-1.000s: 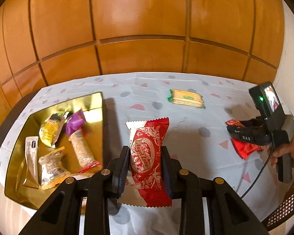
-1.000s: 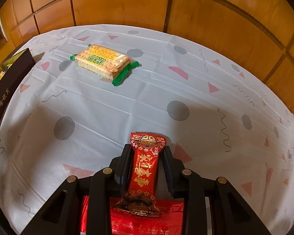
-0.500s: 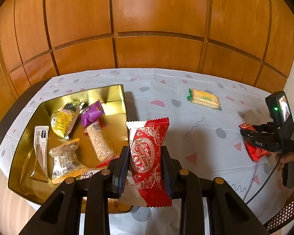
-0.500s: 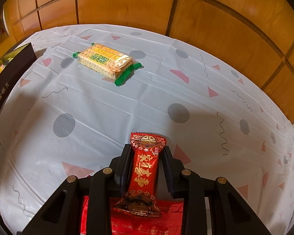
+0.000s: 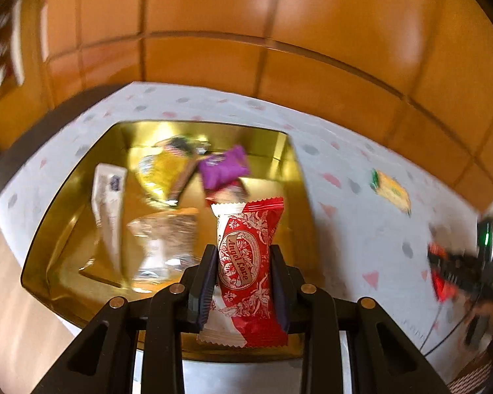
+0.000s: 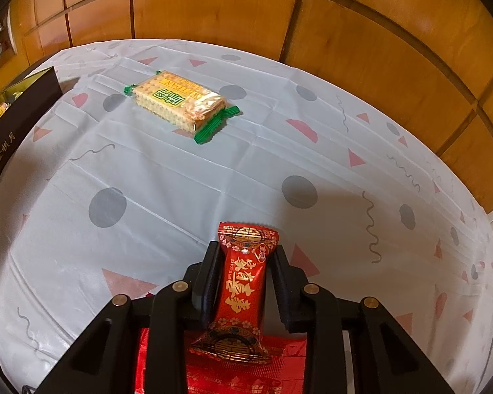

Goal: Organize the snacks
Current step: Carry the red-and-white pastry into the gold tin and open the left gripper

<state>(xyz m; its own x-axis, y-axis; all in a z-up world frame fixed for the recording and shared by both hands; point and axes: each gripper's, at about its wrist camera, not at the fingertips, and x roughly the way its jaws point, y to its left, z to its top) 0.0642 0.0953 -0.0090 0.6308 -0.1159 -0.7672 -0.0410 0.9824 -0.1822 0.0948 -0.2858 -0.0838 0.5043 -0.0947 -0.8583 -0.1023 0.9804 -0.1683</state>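
A: status L side?

B: Left gripper [image 5: 243, 271], jaws pinching the red-and-white snack pack [image 5: 245, 259] by its long edges, pack upright between them. I'm over the gold tray [image 5: 65, 229], near its right wall. View is motion-blurred.

A: what's in the tray?

B: Purple packet [image 5: 223, 167], yellow packet [image 5: 162, 172], white sachet [image 5: 110, 203], clear bag w/ grainy stuff [image 5: 164, 239]. Labels too blurred to read.

A: R side?

B: Right gripper [image 6: 246, 282], jaws clamped on a narrow red packet w/ gold characters [image 6: 245, 282], squeezed at its waist, top end sticking out fwd. Another red wrapper [image 6: 246, 367] lies under it, low in frame; can't tell if touching.

A: anything left on the surface?

B: Cracker pack w/ green ends [image 6: 180, 103], flat on the patterned cloth [image 6: 148, 197], well apart from both of us. Tray's dark outer wall [image 6: 19, 115] at far left in right wrist view. Cracker pack also seen from left wrist [image 5: 391, 193], right of tray.
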